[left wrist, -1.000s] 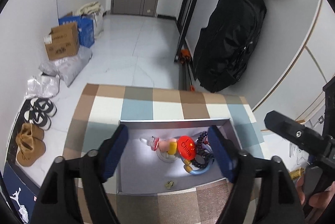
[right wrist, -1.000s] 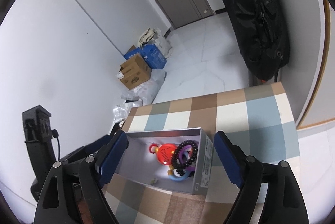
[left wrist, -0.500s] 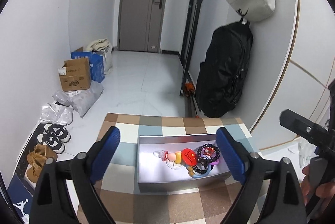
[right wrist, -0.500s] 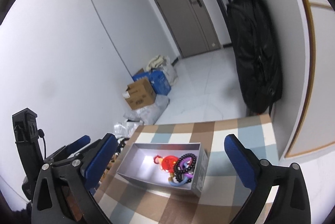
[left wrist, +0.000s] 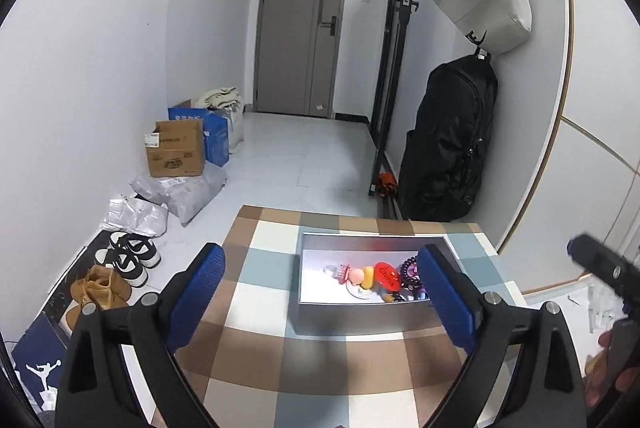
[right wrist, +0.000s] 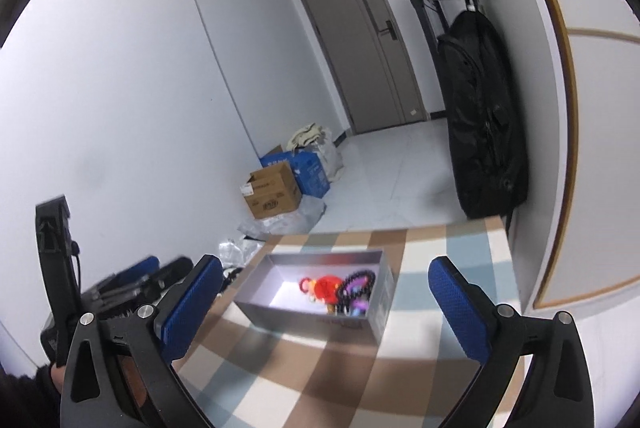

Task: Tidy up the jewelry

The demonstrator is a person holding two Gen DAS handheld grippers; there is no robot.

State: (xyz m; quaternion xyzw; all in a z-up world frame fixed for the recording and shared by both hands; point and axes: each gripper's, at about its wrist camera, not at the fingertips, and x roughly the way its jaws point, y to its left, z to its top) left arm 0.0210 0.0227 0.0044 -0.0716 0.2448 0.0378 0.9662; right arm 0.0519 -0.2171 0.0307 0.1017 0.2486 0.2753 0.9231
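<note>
An open grey box (left wrist: 360,316) stands on the checked tablecloth (left wrist: 300,356). Inside lie a red oval charm (left wrist: 386,274), a dark bead bracelet (left wrist: 410,270) and pink and orange trinkets (left wrist: 356,275), bunched towards its right end. My left gripper (left wrist: 324,292) hangs open in front of the box, nothing between its blue pads. In the right wrist view the same box (right wrist: 308,322) shows the red charm (right wrist: 326,286) and bead bracelet (right wrist: 358,282). My right gripper (right wrist: 326,306) is wide open and empty, short of the box. The left gripper (right wrist: 140,280) shows at its left.
The table ends just beyond the box; past it is a tiled floor. A cardboard box (left wrist: 176,152), grey parcels (left wrist: 180,192) and shoes (left wrist: 128,256) lie along the left wall. A black backpack (left wrist: 448,156) and pale bag (left wrist: 484,0) hang at the right wall.
Both grippers have drawn back from the box and tipped upward, so it looks smaller and farther off. Their jaws have spread wider. The jewelry in the box has not moved.
</note>
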